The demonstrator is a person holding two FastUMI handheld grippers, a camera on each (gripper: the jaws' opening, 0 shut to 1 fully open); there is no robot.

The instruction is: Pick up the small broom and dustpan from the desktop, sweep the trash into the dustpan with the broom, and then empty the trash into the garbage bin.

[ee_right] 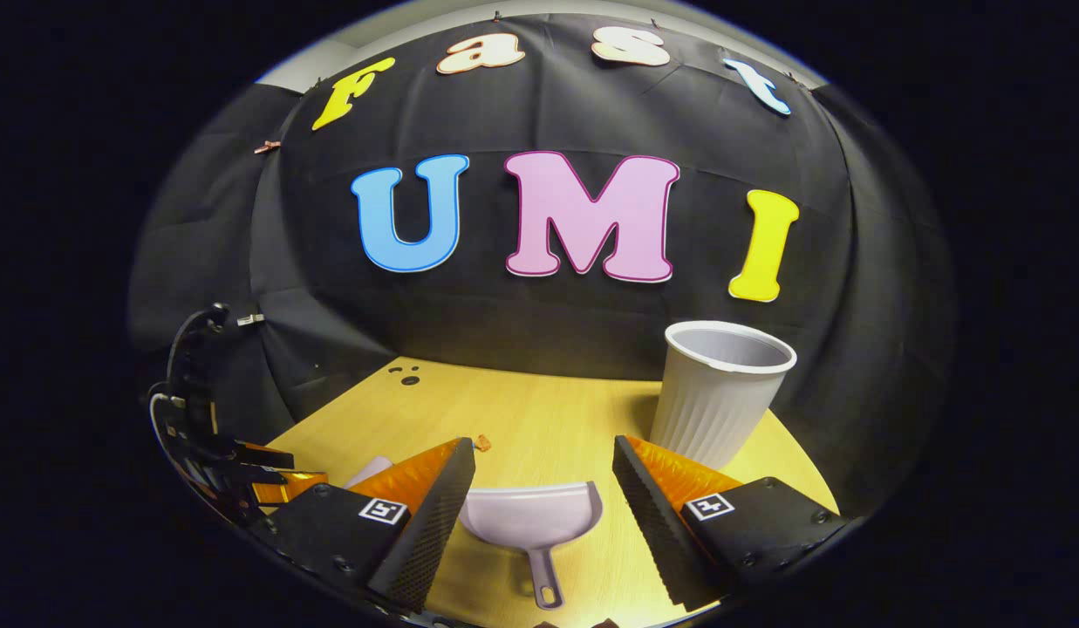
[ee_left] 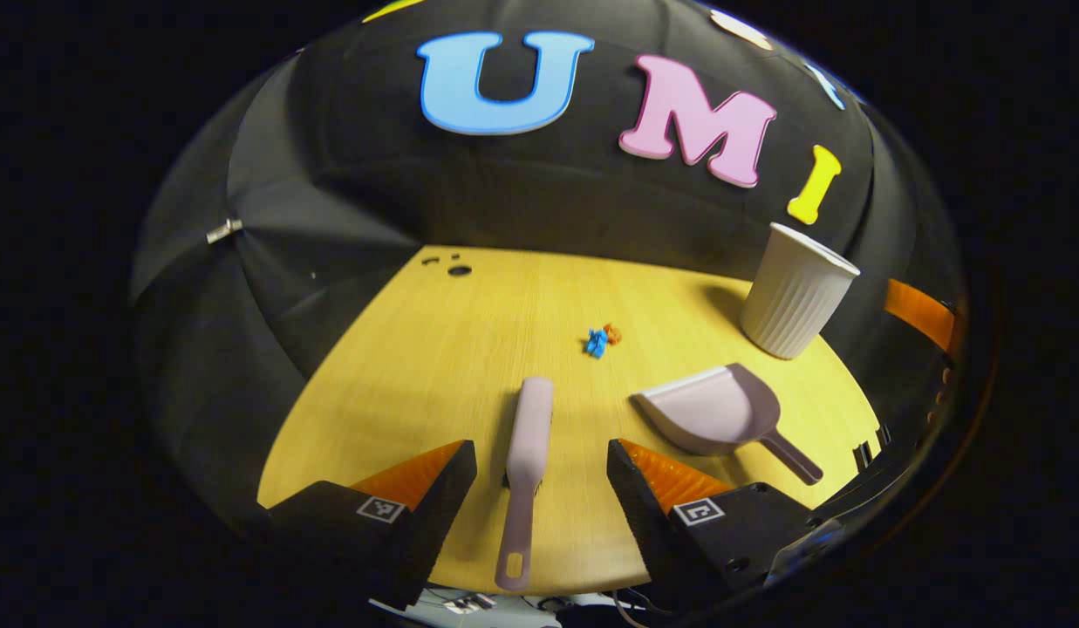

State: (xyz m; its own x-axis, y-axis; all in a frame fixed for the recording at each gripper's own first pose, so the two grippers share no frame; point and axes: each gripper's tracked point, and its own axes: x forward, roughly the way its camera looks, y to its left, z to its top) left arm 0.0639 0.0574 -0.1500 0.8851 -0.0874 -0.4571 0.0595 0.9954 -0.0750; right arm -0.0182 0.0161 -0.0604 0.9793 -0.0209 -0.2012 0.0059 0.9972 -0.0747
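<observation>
The small broom (ee_left: 529,453) lies flat on the desktop (ee_left: 469,349) between the wide-spread fingers of our left gripper (ee_left: 542,475), untouched, and the dustpan (ee_right: 532,516) sits likewise between the wide-open fingers of our right gripper (ee_right: 543,488). We judge nothing done yet: the trash (ee_left: 601,339) lies unswept mid-desk, and the garbage bin (ee_right: 718,392) stands upright near the dustpan, so grasping, sweeping and emptying all remain.

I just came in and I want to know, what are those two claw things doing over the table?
They are getting ready to clean up. The left gripper is open around the little broom, and the right gripper is open over the dustpan. Neither tool is picked up yet. The bits of trash lie on the table, and the bin stands nearby.
</observation>
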